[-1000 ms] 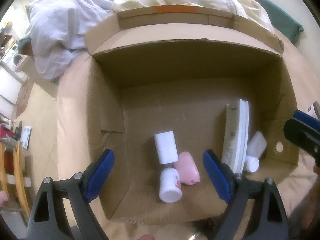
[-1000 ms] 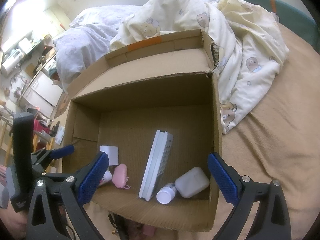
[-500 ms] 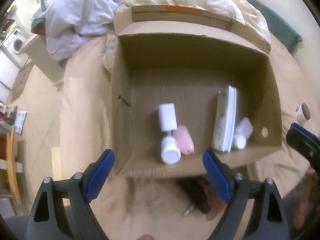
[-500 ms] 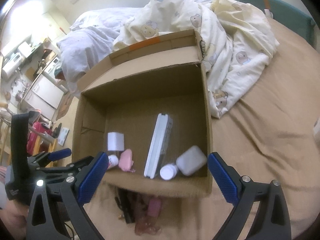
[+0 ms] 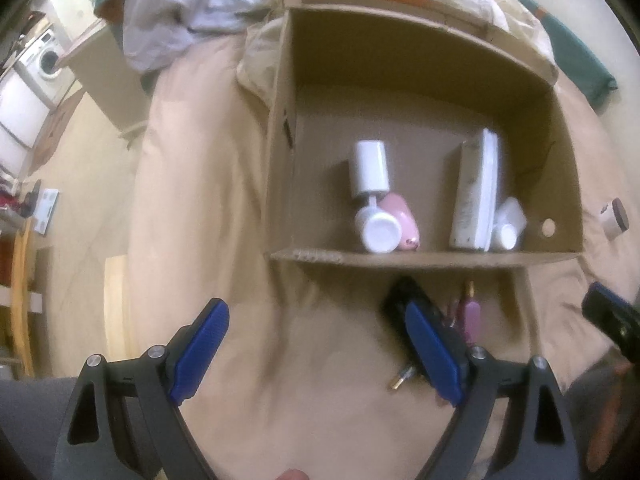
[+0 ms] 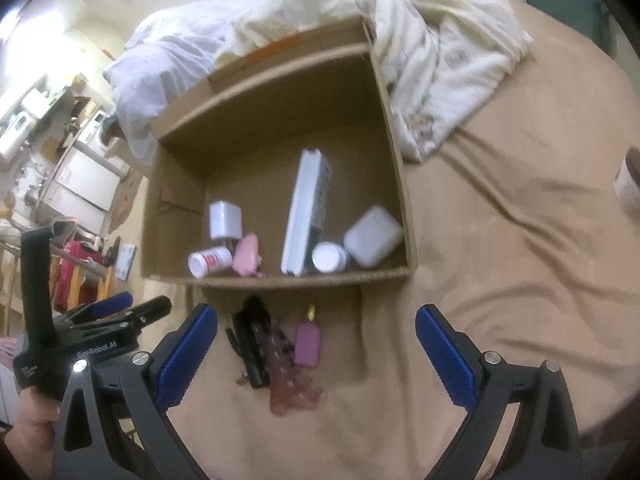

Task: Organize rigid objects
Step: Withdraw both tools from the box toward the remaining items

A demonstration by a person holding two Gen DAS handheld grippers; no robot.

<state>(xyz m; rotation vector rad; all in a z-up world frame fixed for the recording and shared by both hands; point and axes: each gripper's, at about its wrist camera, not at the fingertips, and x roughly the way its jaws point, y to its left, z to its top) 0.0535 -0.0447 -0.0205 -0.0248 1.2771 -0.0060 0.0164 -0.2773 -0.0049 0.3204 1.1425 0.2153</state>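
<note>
Between picks: both claws released and empty, left gripper (image 5: 316,354) and right gripper (image 6: 316,354) above the bedsheet (image 6: 500,280). Cardboard box (image 6: 394,128) already holds bottles; loose pile (image 6: 276,344) lies just outside its near wall, likely next pick

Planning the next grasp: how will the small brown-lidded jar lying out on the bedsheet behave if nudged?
The jar looks cylindrical and appears to lie on its side, so it would probably roll. The sheet under it is soft and creased, which may slow it. It looks small, so likely light.
</note>
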